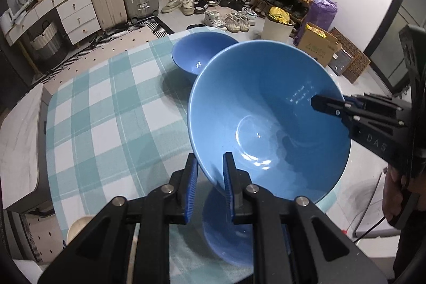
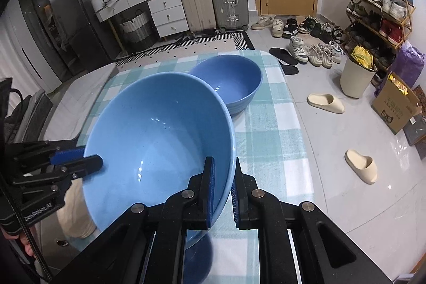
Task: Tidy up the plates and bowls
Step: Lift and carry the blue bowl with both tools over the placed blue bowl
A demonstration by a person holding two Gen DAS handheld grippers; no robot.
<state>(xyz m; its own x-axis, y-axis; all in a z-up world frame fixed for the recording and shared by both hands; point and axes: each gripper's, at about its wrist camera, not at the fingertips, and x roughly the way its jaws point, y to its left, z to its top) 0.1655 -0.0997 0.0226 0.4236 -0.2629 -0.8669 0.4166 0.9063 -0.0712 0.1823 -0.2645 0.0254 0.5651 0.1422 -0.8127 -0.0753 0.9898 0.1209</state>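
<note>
- The big light-blue bowl [image 1: 269, 119] hangs above the checked surface [image 1: 106, 97], pinched at opposite rim points, probably to balance its width.
- Left gripper [image 1: 210, 185] and right gripper [image 2: 222, 188]: jaws nearly closed, each clamping the rim.
- Its mouth faces up, tilted slightly (no long axis), near the darker bowl [image 2: 231, 81].

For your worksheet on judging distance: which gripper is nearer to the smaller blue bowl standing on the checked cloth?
Hard to call. Left gripper and right gripper both clamp the big bowl's rim, with the smaller bowl just beyond.
</note>
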